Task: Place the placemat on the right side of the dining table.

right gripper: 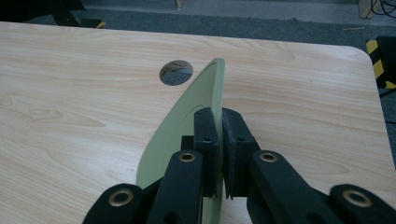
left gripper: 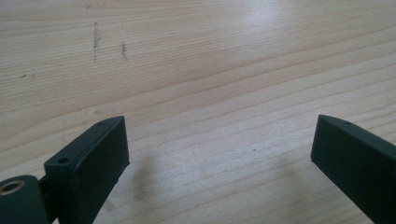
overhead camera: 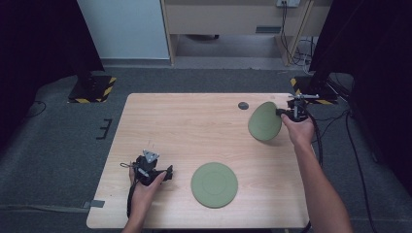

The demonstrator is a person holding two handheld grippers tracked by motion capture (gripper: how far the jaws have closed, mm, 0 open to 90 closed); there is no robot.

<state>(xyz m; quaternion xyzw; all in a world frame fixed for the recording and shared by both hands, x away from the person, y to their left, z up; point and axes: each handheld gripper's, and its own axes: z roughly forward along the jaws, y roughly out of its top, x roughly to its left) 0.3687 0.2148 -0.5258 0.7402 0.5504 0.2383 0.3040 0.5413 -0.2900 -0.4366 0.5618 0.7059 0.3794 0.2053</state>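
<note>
Carrying was the step: right hand-held gripper [overhead camera: 283,112] clamped the tilted green plate [overhead camera: 265,121] by its rim, above the bench [overhead camera: 170,126]. Left hand-held gripper [overhead camera: 167,173] gaped empty. Next, lowering onto the flat plate [overhead camera: 214,185] nearer that gripper demanded levelling.

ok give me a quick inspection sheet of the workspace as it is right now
surface: light wooden table, a round cable hole near its far edge, a few small scuff marks under the left gripper.
job's things: two green plates; held plate lifted on edge at the far right, flat plate lying near the front middle.
clutter: nothing seen.
grippers: right gripper shut on the held plate's rim; left gripper open over bare wood, holding nothing.
cables: a black cable trails from the right gripper; more cables lie on the floor at the right.
surroundings: grey carpet, black stands with yellow-black striped bases, wooden furniture at the back.
</note>
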